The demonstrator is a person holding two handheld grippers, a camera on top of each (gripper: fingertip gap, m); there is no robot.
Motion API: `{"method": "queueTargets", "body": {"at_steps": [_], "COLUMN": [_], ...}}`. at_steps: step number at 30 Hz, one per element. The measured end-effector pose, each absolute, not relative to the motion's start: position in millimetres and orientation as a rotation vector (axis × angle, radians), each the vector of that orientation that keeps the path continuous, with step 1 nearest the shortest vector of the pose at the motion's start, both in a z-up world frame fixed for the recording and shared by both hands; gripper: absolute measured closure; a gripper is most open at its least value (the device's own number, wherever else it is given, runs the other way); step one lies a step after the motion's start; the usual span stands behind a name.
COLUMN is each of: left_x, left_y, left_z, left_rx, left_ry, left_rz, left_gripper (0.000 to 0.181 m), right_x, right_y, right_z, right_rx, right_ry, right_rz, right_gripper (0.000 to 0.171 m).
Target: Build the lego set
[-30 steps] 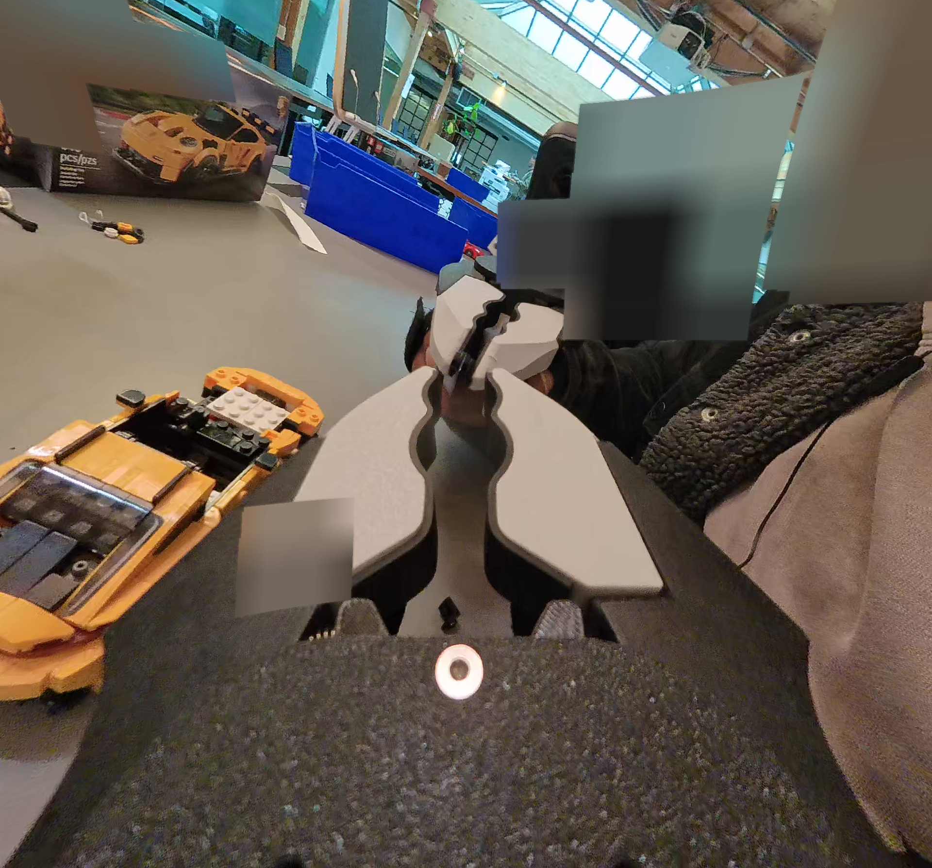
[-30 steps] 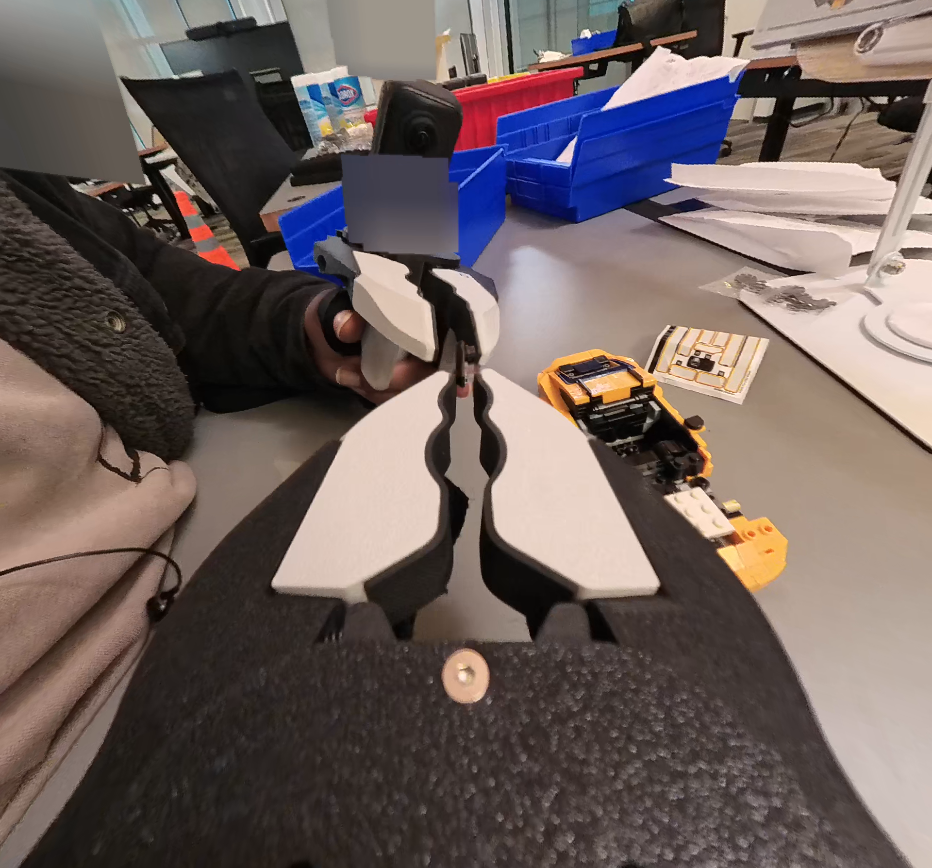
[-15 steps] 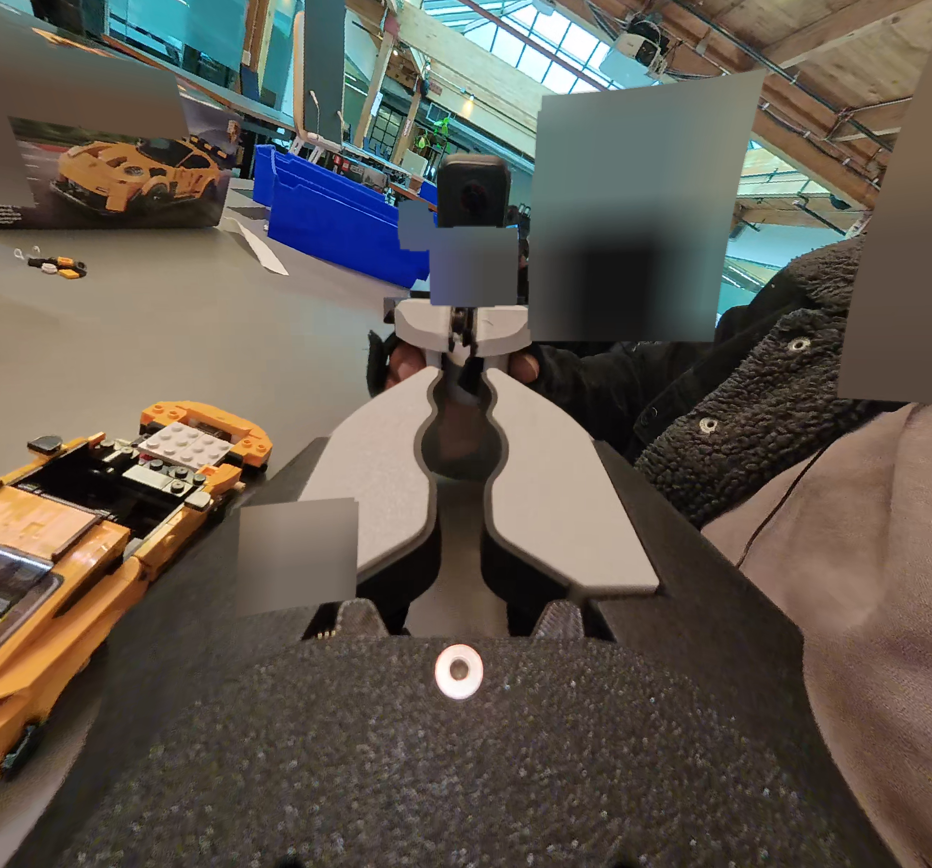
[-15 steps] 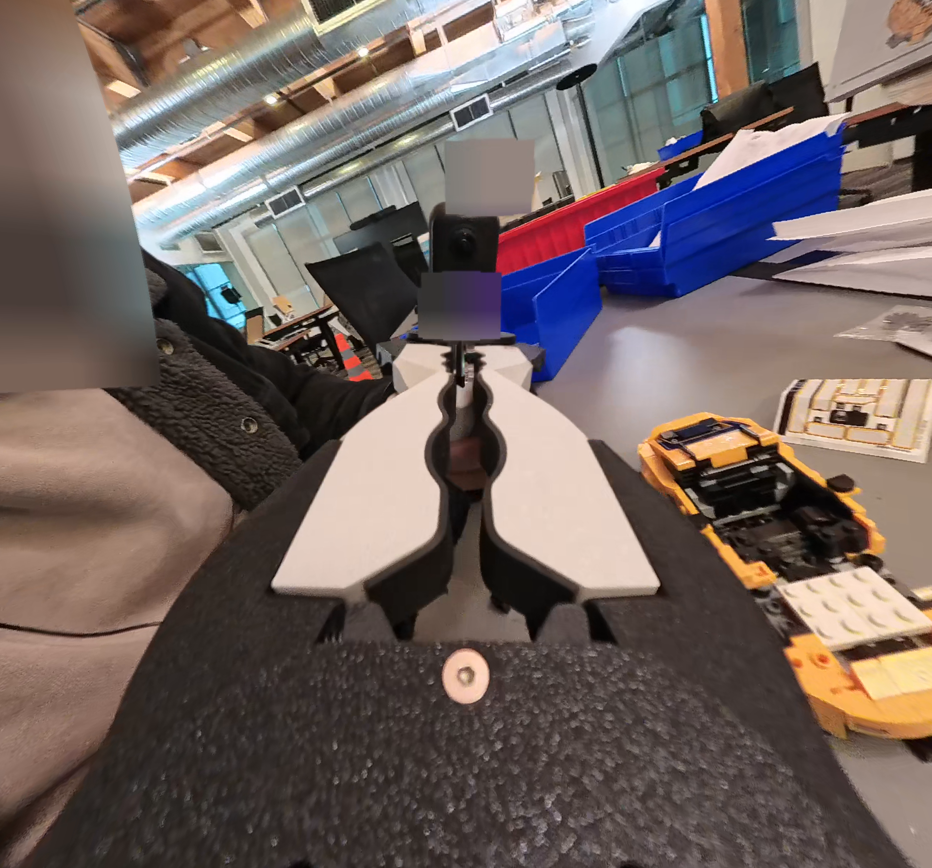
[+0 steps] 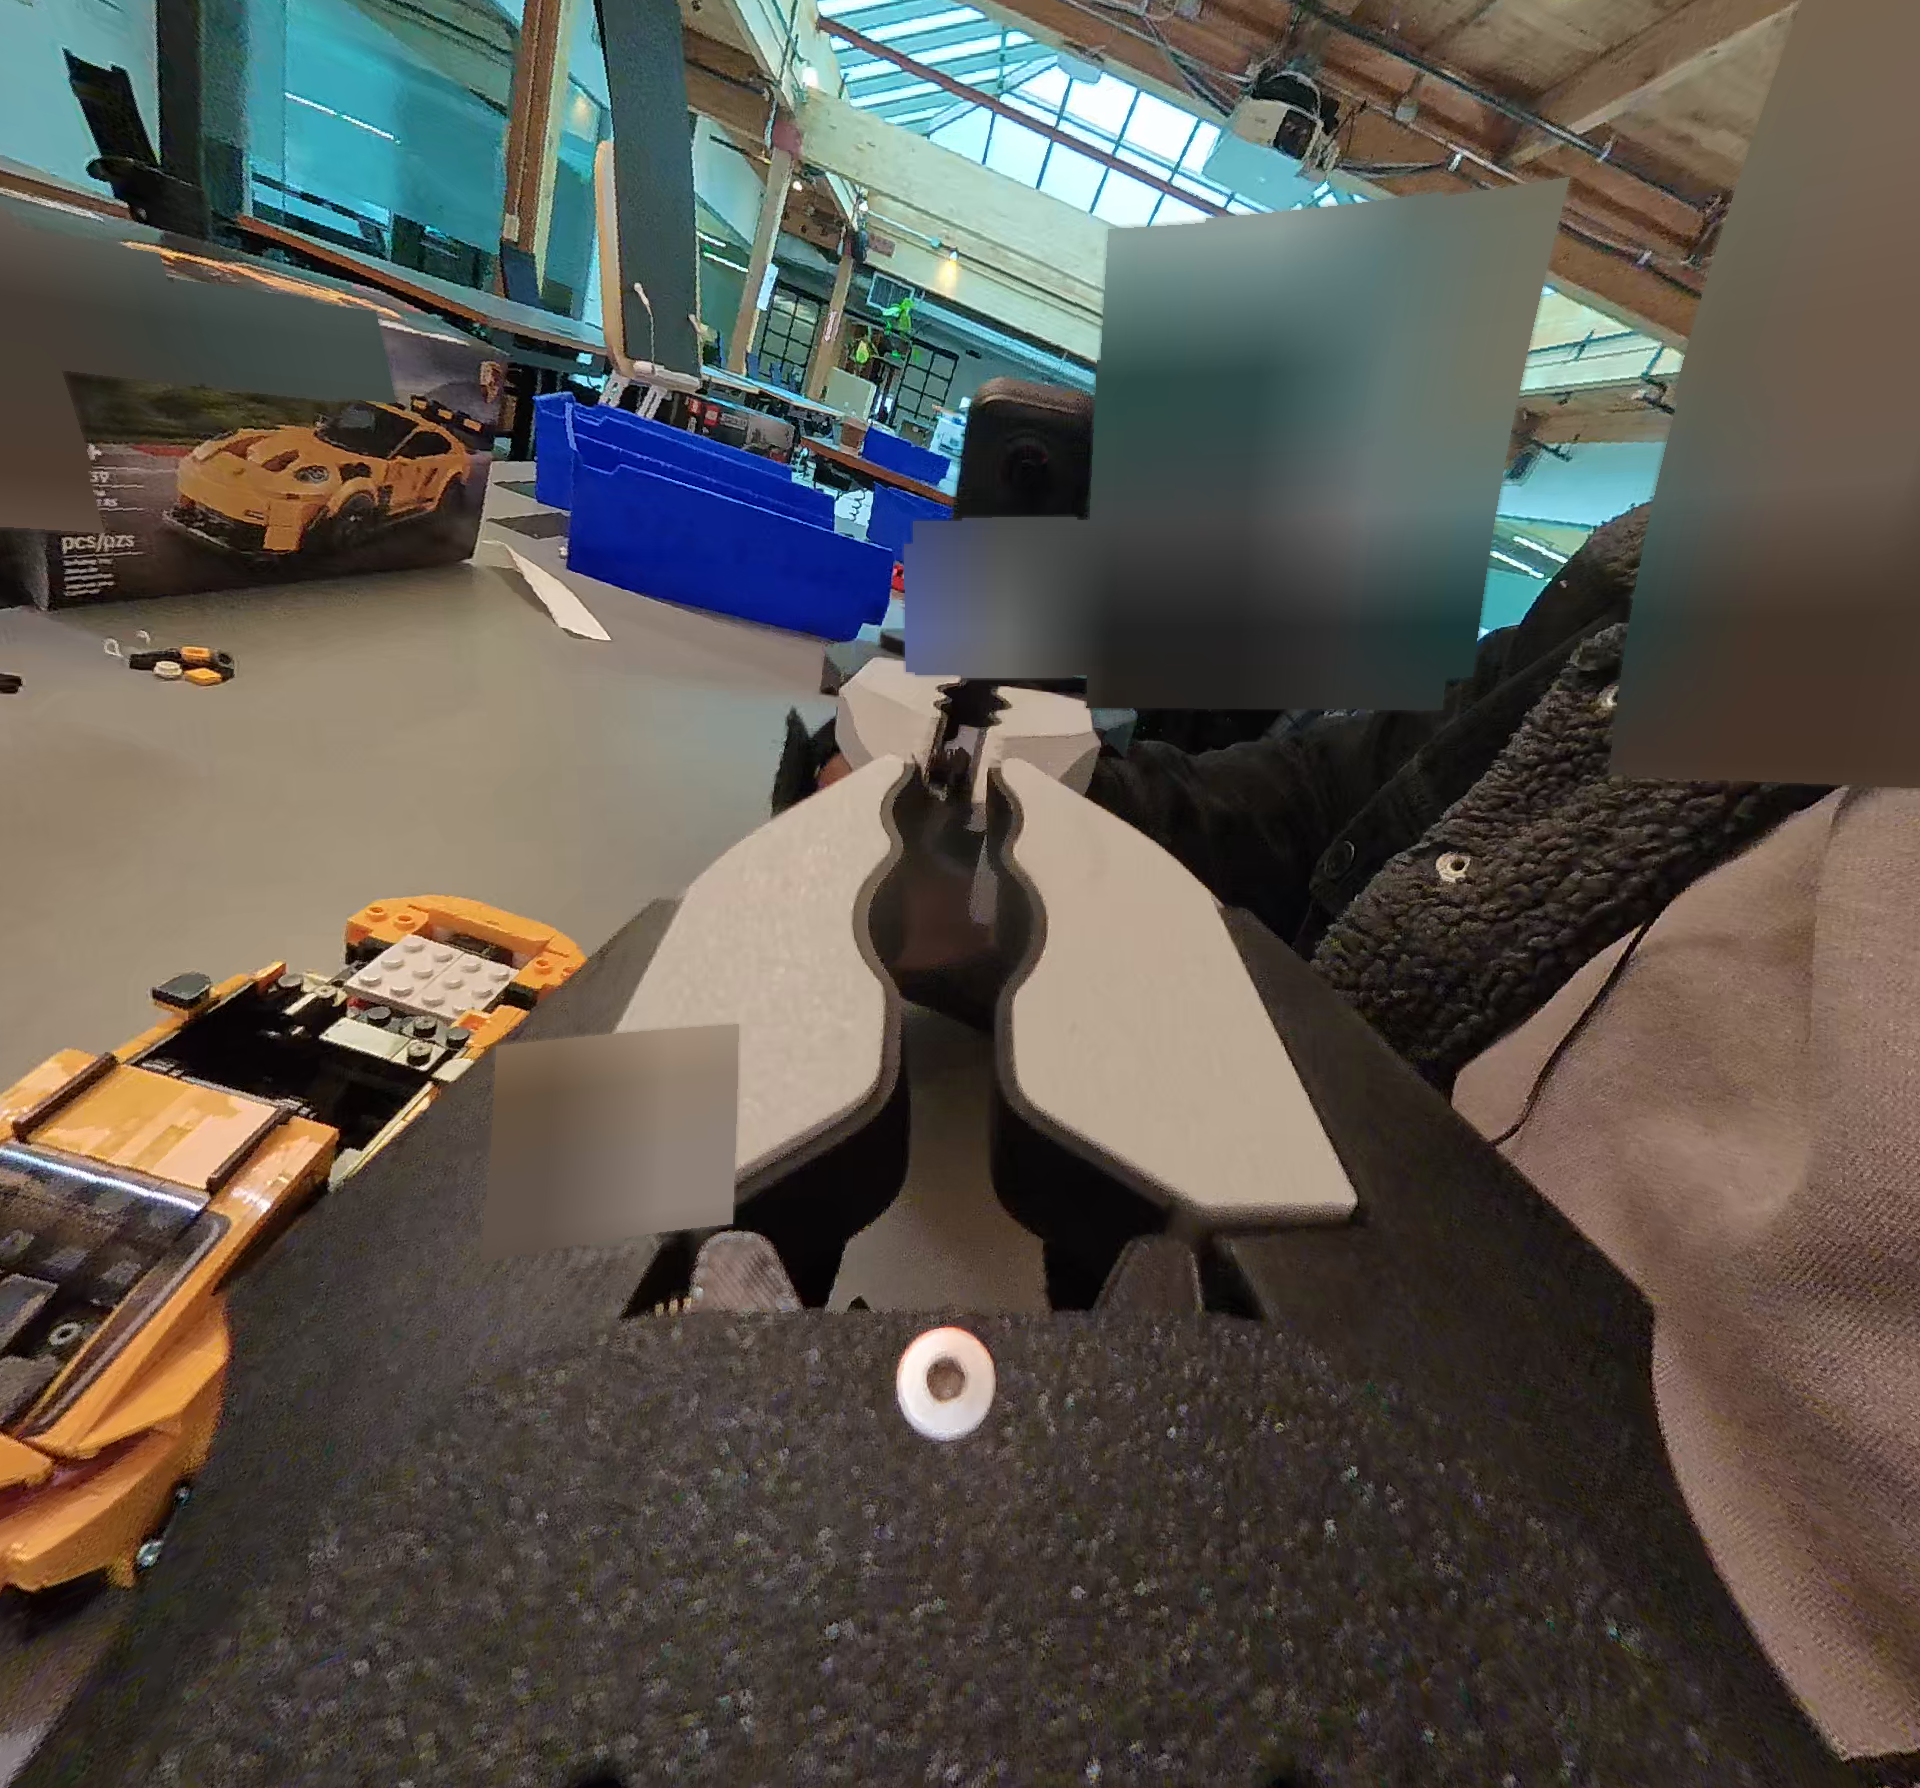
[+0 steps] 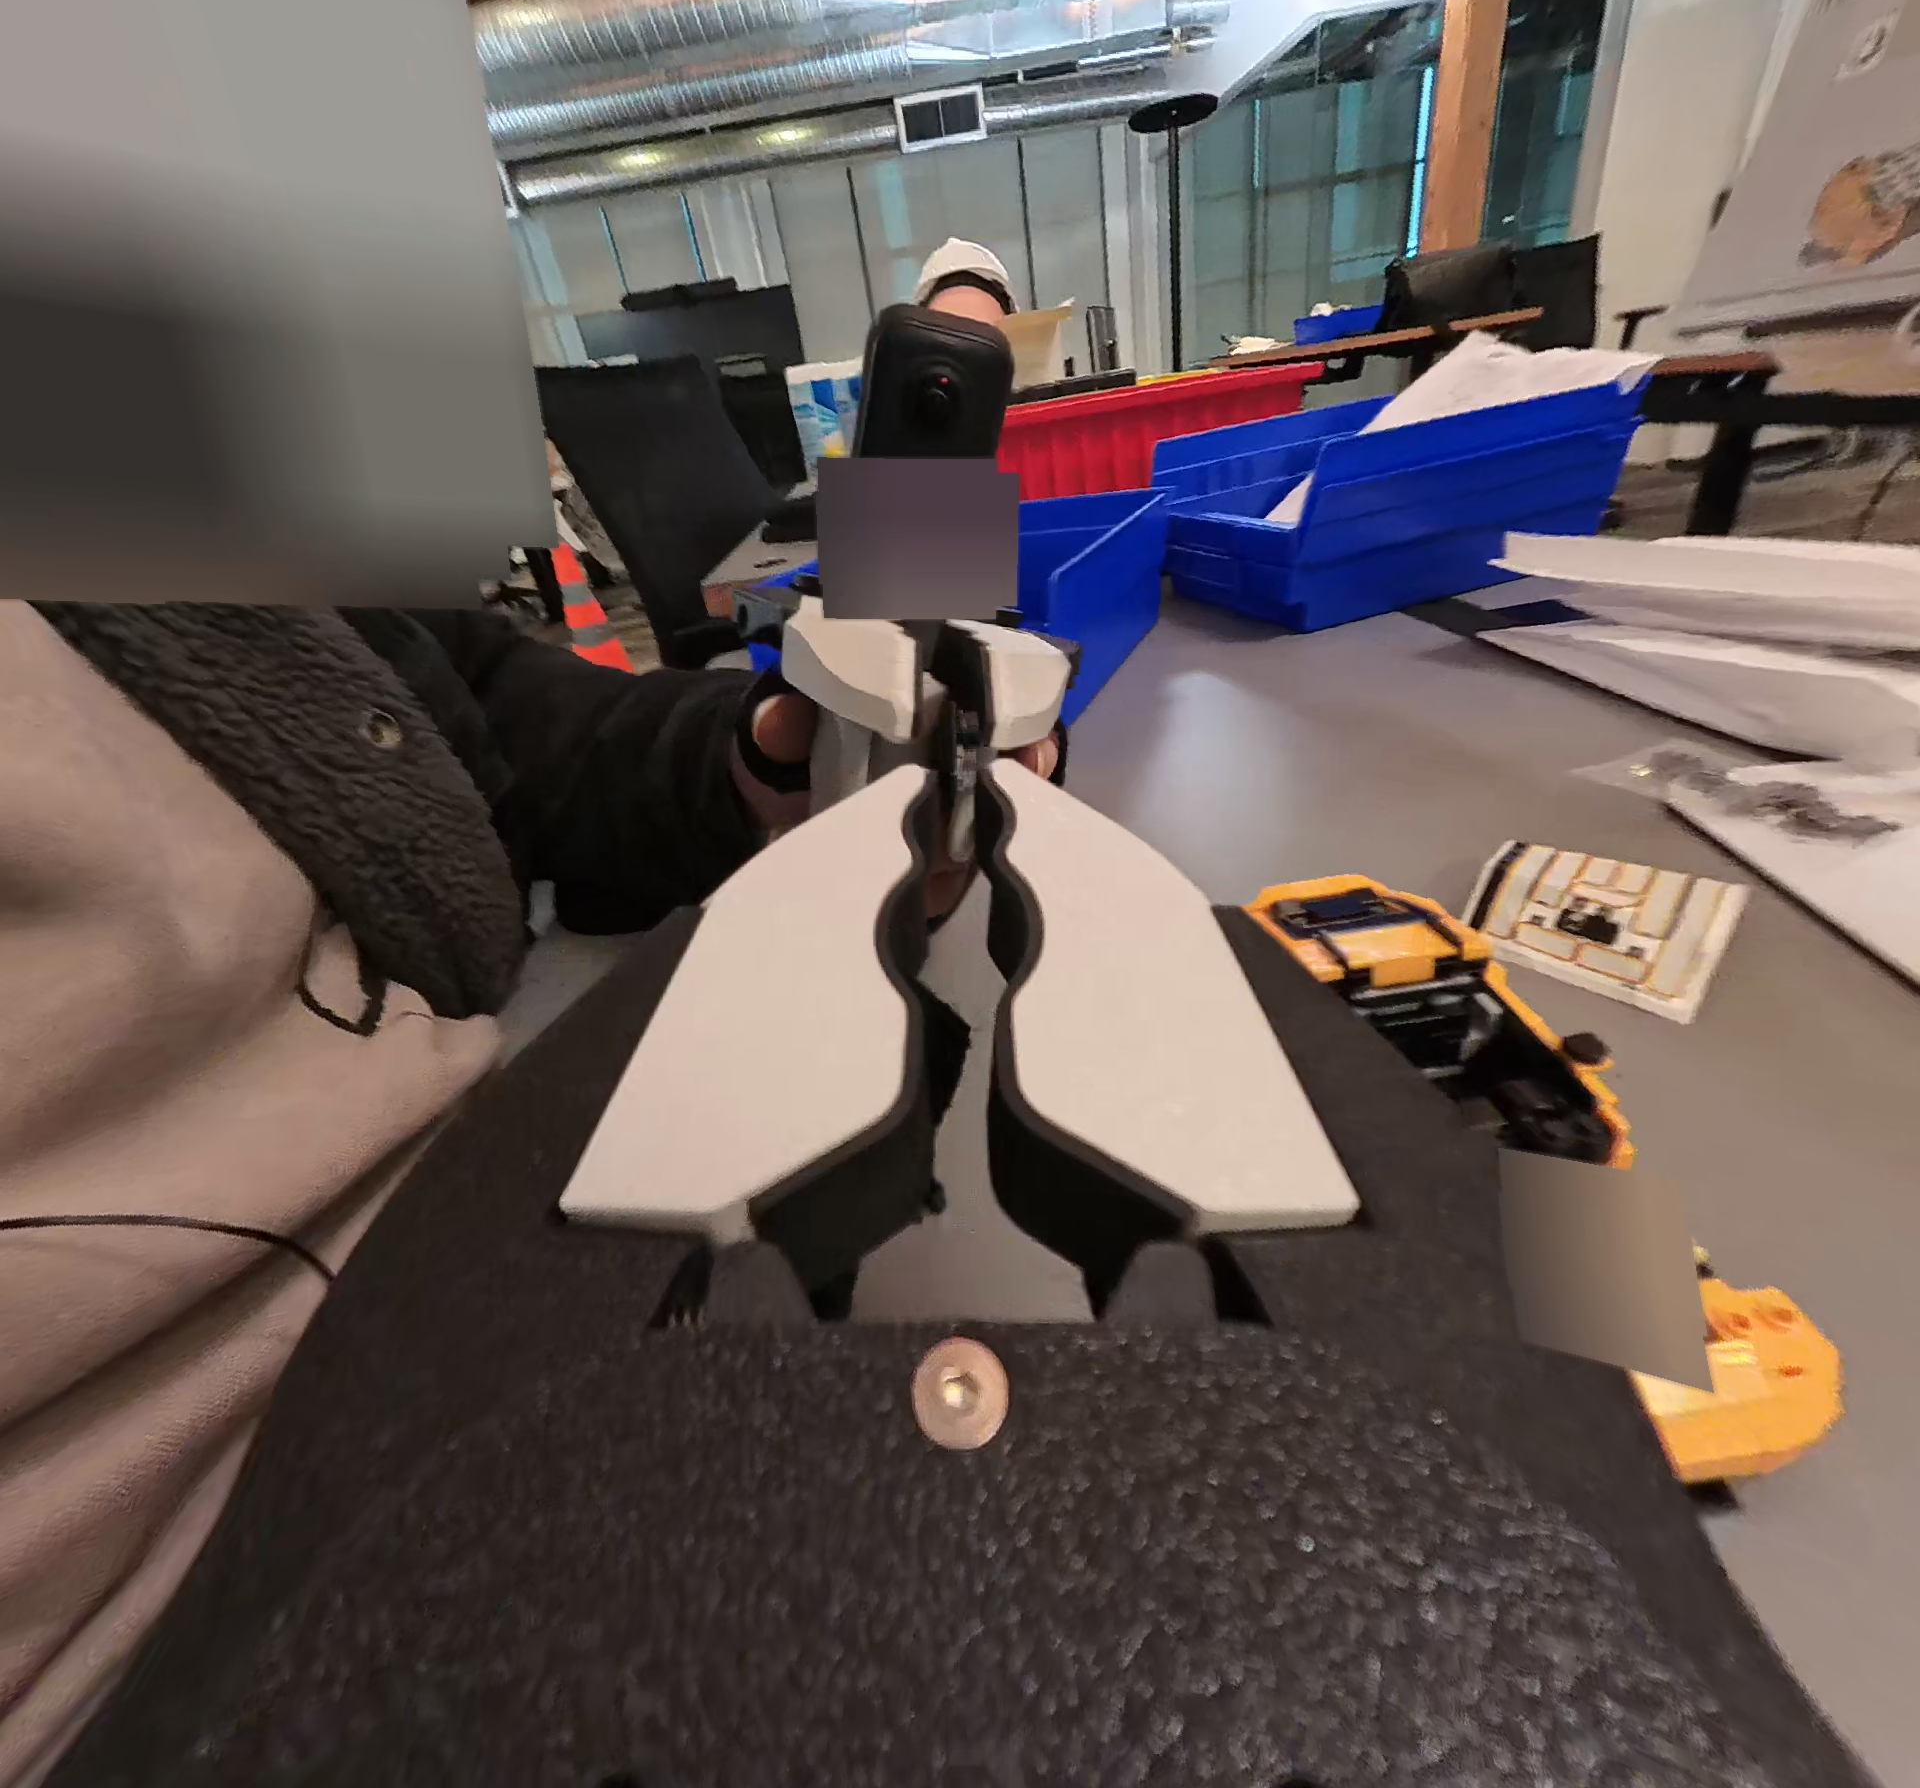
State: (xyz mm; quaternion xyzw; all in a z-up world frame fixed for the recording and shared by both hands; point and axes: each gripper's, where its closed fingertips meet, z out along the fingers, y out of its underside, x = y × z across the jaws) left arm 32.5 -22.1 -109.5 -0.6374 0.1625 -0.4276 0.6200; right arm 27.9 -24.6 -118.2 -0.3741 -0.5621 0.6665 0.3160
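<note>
I hold both grippers raised off the grey table (image 5: pixel 395 782), tip to tip and facing each other in front of my chest. My left gripper (image 5: pixel 951 777) points level toward the right gripper (image 5: pixel 961 730), whose camera stands above it. In the right wrist view my right gripper (image 6: pixel 961 793) meets the left gripper (image 6: pixel 925 689), with my hand (image 6: pixel 779 751) wrapped round that one's handle. Both pairs of fingers are drawn nearly together at the tips, and a small dark piece (image 6: pixel 964 751) sits where the four tips meet. I cannot tell which gripper actually has hold of it.

The orange lego car (image 5: pixel 187 1146), partly built with its black interior open, rests on the table to the left of my left gripper and below it. In the right wrist view it lies at the right (image 6: pixel 1434 1000).

Compared with half a second ago, the left view has tipped back down, so more table and the car box (image 5: pixel 281 481) show. The right view has dropped from the ceiling ducts to the blue bins (image 6: pixel 1382 512) and the sticker sheet (image 6: pixel 1600 917). The tips stay joined.

The box carries printing and a picture of the orange car. I leave its words unread.
</note>
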Motion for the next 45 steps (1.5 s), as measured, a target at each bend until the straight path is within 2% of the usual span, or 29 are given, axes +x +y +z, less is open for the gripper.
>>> {"method": "queueTargets", "body": {"at_steps": [5,11,17,21,28,29,37,45], "left_x": [30,25,29,25,20,16,11,-63], "left_y": [-19,-14,-9,-7,-7,-7,-11,-13], "left_z": [-115,-122,-129,-133,-133,-132,-140,-121], "left_rx": [-1.503,-1.562,-1.600,-1.614,-1.625,-1.618,-1.701,-1.704], "left_ry": [0.352,0.167,0.087,0.059,0.103,0.099,0.181,0.100], "left_rz": [-0.976,-1.182,-1.213,-1.203,-1.151,-1.143,-1.083,-0.806], "left_gripper": [0.169,0.166,0.167,0.174,0.176,0.181,0.181,0.181], "right_x": [26,20,15,14,11,12,11,10], "right_y": [-20,-9,-5,-5,-9,-13,-18,-5], "right_z": [-121,-129,-134,-135,-141,-144,-142,-145], "right_rx": [-0.870,-0.736,-0.667,-0.640,-0.641,-0.633,-0.650,-0.785], "right_ry": [-1.516,-1.538,-1.543,-1.542,-1.584,-1.603,-1.604,-1.609], "right_rz": [1.429,0.994,0.763,0.689,0.676,0.684,0.744,0.831], "right_gripper": [0.165,0.165,0.166,0.165,0.167,0.168,0.171,0.171]}}
